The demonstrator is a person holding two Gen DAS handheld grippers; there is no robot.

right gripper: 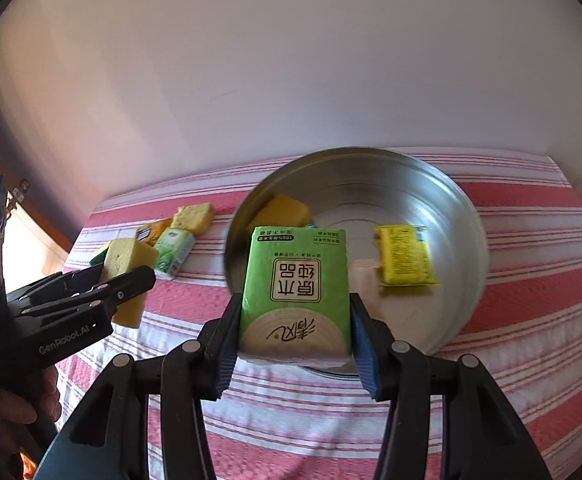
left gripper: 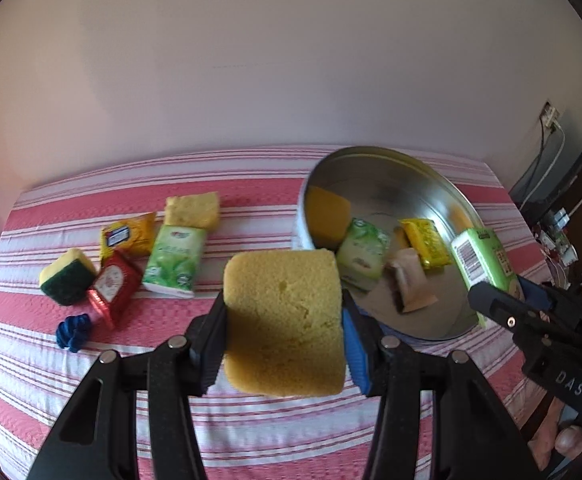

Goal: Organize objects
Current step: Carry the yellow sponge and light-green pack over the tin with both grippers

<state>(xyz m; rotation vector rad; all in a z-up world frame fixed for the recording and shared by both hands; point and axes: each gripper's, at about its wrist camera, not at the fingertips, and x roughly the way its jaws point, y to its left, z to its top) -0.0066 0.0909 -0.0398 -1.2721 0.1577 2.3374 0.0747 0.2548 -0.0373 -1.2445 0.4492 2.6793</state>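
Observation:
My left gripper (left gripper: 285, 332) is shut on a yellow sponge (left gripper: 285, 320) held above the striped cloth, left of the metal basin (left gripper: 411, 184). My right gripper (right gripper: 295, 336) is shut on a green tissue pack (right gripper: 295, 292) held over the basin's near rim (right gripper: 431, 344). In the left wrist view the same pack (left gripper: 485, 264) and right gripper (left gripper: 503, 300) show at the right. The basin holds an orange sponge (left gripper: 327, 216), a green pack (left gripper: 363, 252), a yellow packet (left gripper: 425, 242) and a beige packet (left gripper: 409, 284).
On the cloth to the left lie a yellow sponge (left gripper: 193, 210), an orange packet (left gripper: 127, 236), a green tissue pack (left gripper: 175, 260), a red packet (left gripper: 113, 284), a green-backed sponge (left gripper: 67, 276) and a blue knot (left gripper: 73, 332). A wall stands behind the table.

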